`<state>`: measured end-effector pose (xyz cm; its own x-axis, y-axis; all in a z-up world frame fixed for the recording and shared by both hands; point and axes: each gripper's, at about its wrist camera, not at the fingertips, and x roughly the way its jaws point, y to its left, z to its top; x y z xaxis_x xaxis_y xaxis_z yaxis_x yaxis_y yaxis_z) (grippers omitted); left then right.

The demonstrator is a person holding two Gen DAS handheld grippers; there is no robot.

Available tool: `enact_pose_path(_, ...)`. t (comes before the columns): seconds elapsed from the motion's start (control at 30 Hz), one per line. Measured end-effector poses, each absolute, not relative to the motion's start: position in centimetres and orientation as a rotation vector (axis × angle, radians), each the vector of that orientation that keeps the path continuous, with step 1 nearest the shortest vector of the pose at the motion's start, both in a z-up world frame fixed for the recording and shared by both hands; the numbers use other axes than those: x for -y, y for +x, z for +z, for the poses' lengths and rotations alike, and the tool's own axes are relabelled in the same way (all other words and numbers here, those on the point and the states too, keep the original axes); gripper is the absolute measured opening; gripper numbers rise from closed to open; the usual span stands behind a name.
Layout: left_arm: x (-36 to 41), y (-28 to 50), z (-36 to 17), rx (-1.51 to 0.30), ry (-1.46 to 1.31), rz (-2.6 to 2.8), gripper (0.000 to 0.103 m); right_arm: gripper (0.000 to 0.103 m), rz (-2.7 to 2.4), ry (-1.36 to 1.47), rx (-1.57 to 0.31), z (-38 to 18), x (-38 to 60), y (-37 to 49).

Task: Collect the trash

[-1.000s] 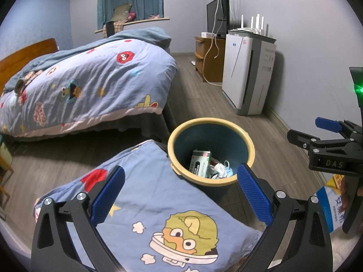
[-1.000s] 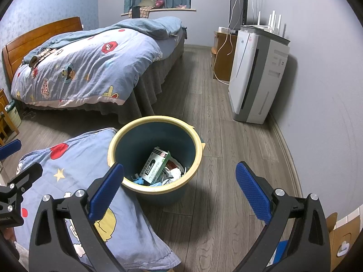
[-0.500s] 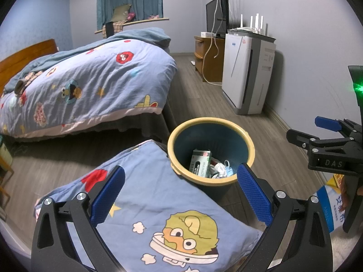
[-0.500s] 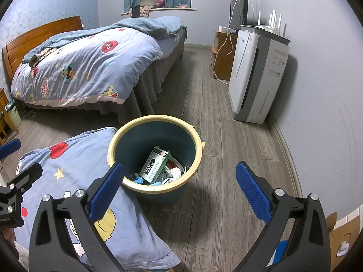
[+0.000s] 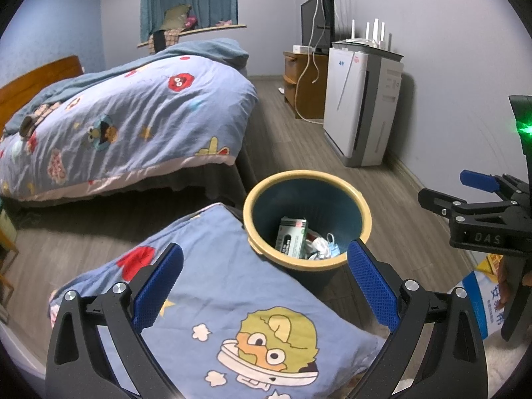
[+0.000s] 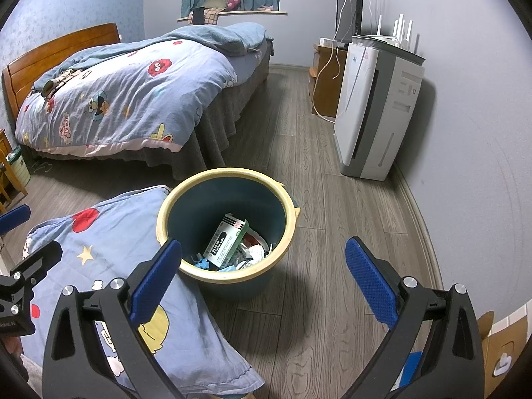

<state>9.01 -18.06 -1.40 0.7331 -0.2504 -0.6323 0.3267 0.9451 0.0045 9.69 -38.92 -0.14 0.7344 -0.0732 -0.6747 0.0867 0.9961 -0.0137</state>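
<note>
Both sets of fingers spread wide and empty, left gripper (image 5: 264, 281) over the pillow (image 5: 232, 302), right gripper (image 6: 264, 274) by the bin (image 6: 226, 224) on the floor holding a green box (image 6: 226, 242) and wrappers; I'd scan for loose trash before closing.

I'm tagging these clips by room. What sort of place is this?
A home bedroom, most likely: a bed with a cartoon duvet, a TV on a wooden cabinet, and a trash bin on the wood floor.
</note>
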Motion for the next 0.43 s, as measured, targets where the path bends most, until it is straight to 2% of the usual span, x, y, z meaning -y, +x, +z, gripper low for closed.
enact_pose_path(0.43,17.0,9.0,-1.2,-0.695,0.136,-0.335,0.098,0.097,-0.127,0.038,-0.796,-1.1,39.4,9.8)
